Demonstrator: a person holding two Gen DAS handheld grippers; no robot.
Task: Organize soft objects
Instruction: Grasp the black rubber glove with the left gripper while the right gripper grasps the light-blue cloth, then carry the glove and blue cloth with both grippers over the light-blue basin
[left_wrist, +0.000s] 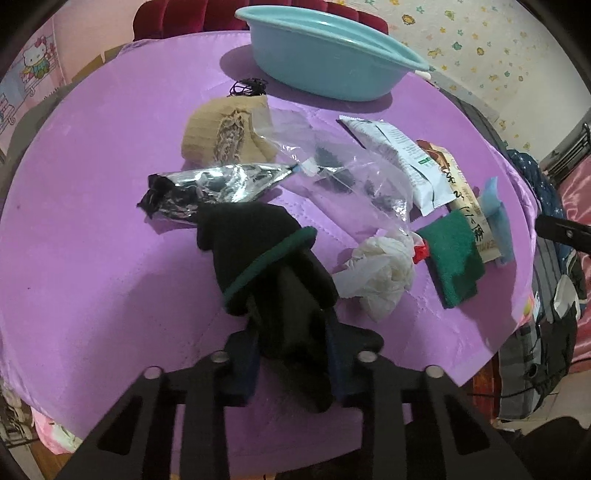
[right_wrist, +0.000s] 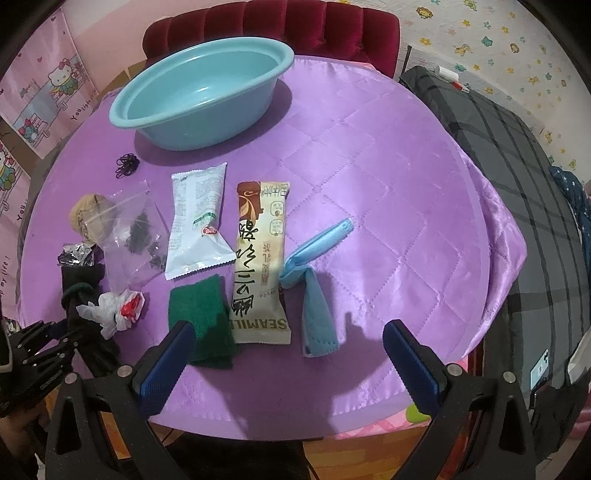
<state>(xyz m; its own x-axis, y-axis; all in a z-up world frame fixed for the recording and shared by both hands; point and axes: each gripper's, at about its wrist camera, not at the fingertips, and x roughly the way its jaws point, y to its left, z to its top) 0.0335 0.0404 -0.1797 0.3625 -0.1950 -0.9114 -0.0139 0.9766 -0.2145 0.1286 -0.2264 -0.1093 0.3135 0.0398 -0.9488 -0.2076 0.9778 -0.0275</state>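
Left hand-held gripper (left_wrist: 291, 332): clamped on black sock (left_wrist: 258, 251) with green band, lifted just above purple table (left_wrist: 92, 221) at 6 o'clock of left wrist view. Right hand-held gripper (right_wrist: 288, 343): fingers wide apart, hovering over light blue cloth (right_wrist: 317, 317) and snack packet (right_wrist: 260, 258). Green cloth (right_wrist: 201, 325) under its left finger. Teal basin (right_wrist: 199, 99) at 11 o'clock, holding nothing. Crumpled white bag (left_wrist: 376, 277) just beside sock.

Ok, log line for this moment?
left tool: shut on black sock | right tool: open, above table | basin: empty
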